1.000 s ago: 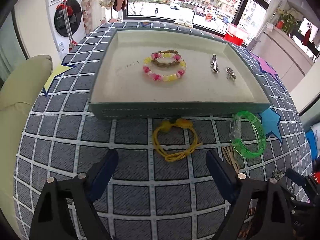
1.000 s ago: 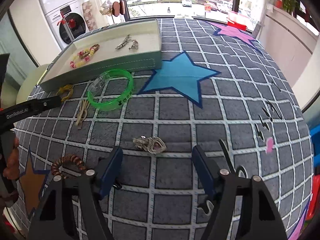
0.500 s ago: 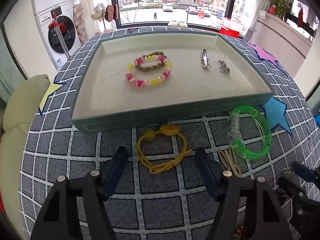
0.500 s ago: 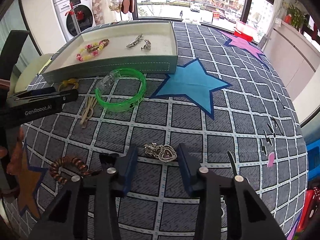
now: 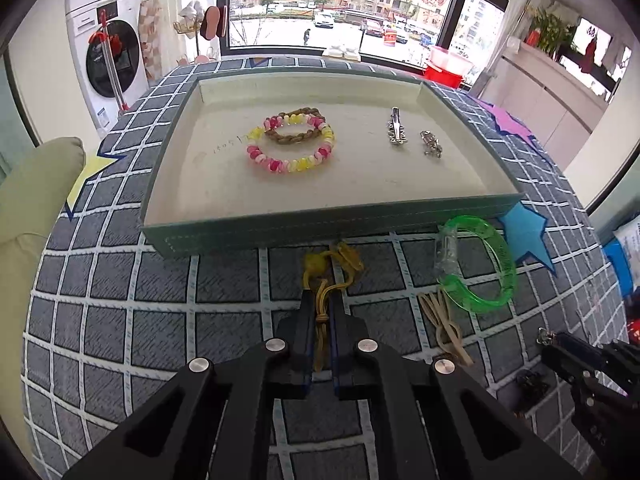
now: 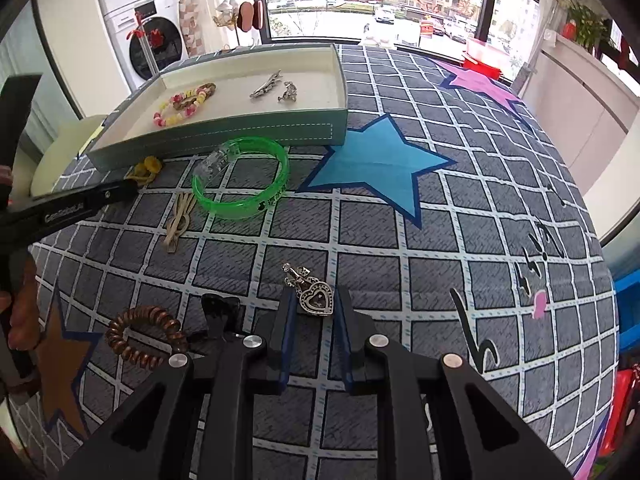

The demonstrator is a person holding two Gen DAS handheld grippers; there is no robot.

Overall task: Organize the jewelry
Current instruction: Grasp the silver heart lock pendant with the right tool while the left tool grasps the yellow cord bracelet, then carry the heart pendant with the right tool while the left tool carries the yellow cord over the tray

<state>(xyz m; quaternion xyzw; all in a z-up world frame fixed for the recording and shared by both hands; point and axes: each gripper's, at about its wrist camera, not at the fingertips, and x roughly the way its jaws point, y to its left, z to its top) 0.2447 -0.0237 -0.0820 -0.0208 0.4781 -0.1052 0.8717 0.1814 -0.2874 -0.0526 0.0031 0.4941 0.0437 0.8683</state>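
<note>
Left claw is clenched on the yellow cord bracelet, just in front of the tray wall on the worktop. Right claw grips the heart pendant between both fingers, on the worktop.

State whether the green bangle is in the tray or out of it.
Out. The green bangle lies on the checked cloth, just outside the tray.

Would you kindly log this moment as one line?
left gripper: shut on yellow cord bracelet | right gripper: shut on heart pendant | tray: ahead
</note>
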